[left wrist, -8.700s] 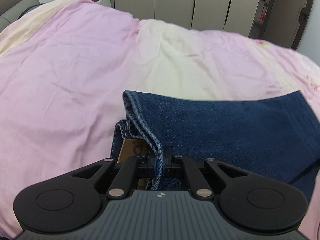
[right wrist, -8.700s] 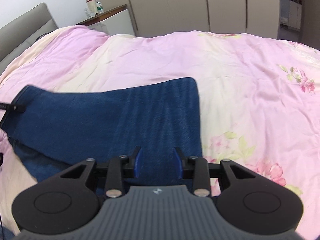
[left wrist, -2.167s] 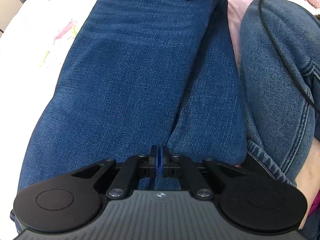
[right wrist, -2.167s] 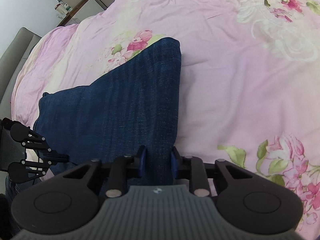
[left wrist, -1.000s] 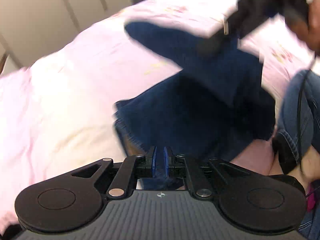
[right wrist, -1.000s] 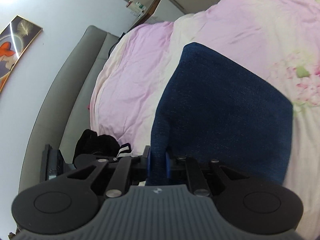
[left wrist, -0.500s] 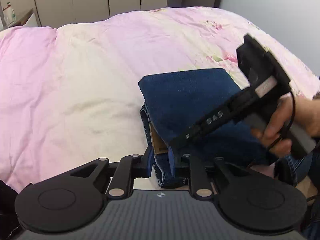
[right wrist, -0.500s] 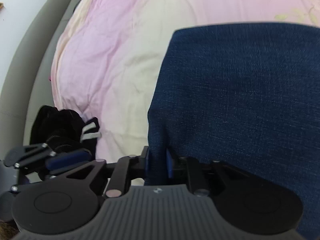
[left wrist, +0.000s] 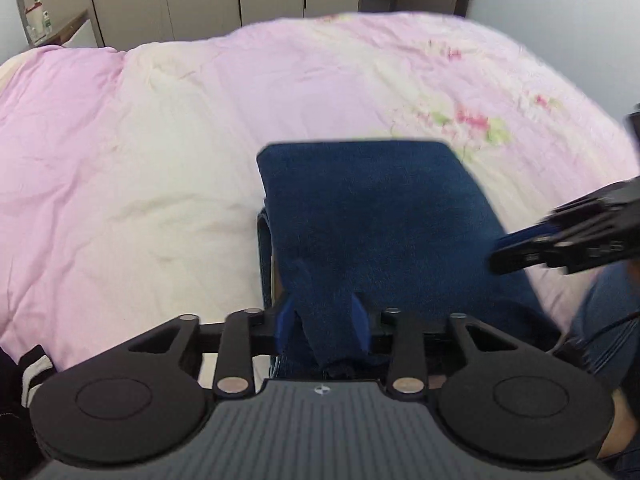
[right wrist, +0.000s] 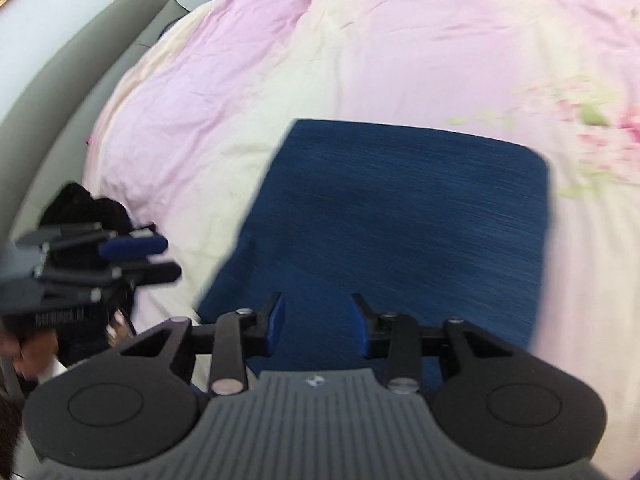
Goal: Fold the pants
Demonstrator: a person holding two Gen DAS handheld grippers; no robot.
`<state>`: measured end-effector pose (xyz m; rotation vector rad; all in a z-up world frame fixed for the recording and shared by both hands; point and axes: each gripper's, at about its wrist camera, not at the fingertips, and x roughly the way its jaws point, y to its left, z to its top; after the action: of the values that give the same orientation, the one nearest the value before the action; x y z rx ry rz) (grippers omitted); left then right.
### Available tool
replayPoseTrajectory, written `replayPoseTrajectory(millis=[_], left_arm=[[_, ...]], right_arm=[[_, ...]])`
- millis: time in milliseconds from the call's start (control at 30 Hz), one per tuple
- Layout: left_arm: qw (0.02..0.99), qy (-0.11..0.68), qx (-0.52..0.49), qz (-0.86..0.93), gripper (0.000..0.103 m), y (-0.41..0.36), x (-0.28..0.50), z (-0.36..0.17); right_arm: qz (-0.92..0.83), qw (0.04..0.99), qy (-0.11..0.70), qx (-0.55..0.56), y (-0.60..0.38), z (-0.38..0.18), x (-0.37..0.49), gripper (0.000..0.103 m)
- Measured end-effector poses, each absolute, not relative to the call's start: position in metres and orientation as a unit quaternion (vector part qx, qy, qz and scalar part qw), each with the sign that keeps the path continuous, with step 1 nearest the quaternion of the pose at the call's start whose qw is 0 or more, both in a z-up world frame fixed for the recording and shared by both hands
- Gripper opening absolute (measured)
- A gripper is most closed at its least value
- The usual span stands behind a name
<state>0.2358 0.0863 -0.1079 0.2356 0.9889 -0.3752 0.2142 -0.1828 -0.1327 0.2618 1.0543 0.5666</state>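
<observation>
Pants [left wrist: 380,216] lie folded into a compact dark-blue block on the pink bed [left wrist: 160,140], near its front edge; the left tongs [left wrist: 322,326] are opening, a raised tuck of denim between the blue pads but no longer pinched; the right tongs [right wrist: 318,324] are opening too, over the near edge of the denim, gripping nothing. One risk is cloth snagging on a pad as the tongs pull away, dragging the top layer askew; another is the raised tuck springing open, spoiling the fold.
</observation>
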Motion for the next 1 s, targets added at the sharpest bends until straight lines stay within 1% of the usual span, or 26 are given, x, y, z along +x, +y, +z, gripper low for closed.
replayPoseTrajectory(millis=[67,133,200,300,333,367,433,533,600,633,667,733,800,833,867,1000], left_arm=[[0.856,0.477,0.141,-0.142,0.031,0.078,0.238,-0.122],[0.852,0.486,0.150,-0.124,0.029,0.076,0.244,-0.135],[0.846,0.498,0.149,-0.115,0.025,0.078,0.249,-0.147],[0.834,0.528,0.127,-0.097,0.025,0.085,0.260,-0.165],[0.832,0.535,0.119,-0.091,0.025,0.087,0.263,-0.173],[0.830,0.539,0.114,-0.087,0.025,0.088,0.264,-0.179],[0.829,0.544,0.103,-0.081,0.025,0.090,0.266,-0.186],[0.833,0.541,0.087,-0.076,0.031,0.097,0.265,-0.177],[0.837,0.537,0.065,-0.082,0.040,0.108,0.263,-0.164],[0.841,0.532,0.050,-0.088,0.051,0.115,0.263,-0.157],[0.847,0.522,0.028,-0.095,0.064,0.124,0.262,-0.148],[0.855,0.507,-0.014,-0.107,0.077,0.137,0.262,-0.139],[0.855,0.504,-0.047,-0.114,0.079,0.145,0.267,-0.139],[0.854,0.504,-0.057,-0.113,0.081,0.147,0.271,-0.142],[0.852,0.507,-0.067,-0.111,0.083,0.149,0.275,-0.146],[0.834,0.526,-0.118,-0.118,0.083,0.156,0.295,-0.175]], right_arm=[[0.245,0.831,0.489,0.097,-0.203,-0.138,0.189,0.024],[0.229,0.838,0.487,0.087,-0.215,-0.148,0.169,0.023],[0.221,0.831,0.501,0.093,-0.220,-0.164,0.157,0.021],[0.210,0.821,0.524,0.087,-0.213,-0.192,0.151,0.018],[0.207,0.819,0.531,0.071,-0.208,-0.202,0.151,0.017],[0.205,0.814,0.540,0.064,-0.204,-0.214,0.152,0.013],[0.204,0.809,0.546,0.074,-0.201,-0.231,0.154,0.010],[0.210,0.803,0.549,0.100,-0.209,-0.231,0.158,0.010],[0.214,0.801,0.547,0.116,-0.218,-0.224,0.156,0.017],[0.218,0.802,0.542,0.124,-0.224,-0.217,0.153,0.028],[0.224,0.807,0.531,0.129,-0.229,-0.208,0.150,0.038],[0.226,0.825,0.501,0.132,-0.239,-0.191,0.150,0.044],[0.218,0.839,0.478,0.141,-0.249,-0.180,0.155,0.049],[0.213,0.844,0.468,0.149,-0.254,-0.178,0.158,0.053],[0.207,0.847,0.463,0.158,-0.259,-0.178,0.163,0.055],[0.182,0.844,0.464,0.197,-0.274,-0.187,0.182,0.059]])
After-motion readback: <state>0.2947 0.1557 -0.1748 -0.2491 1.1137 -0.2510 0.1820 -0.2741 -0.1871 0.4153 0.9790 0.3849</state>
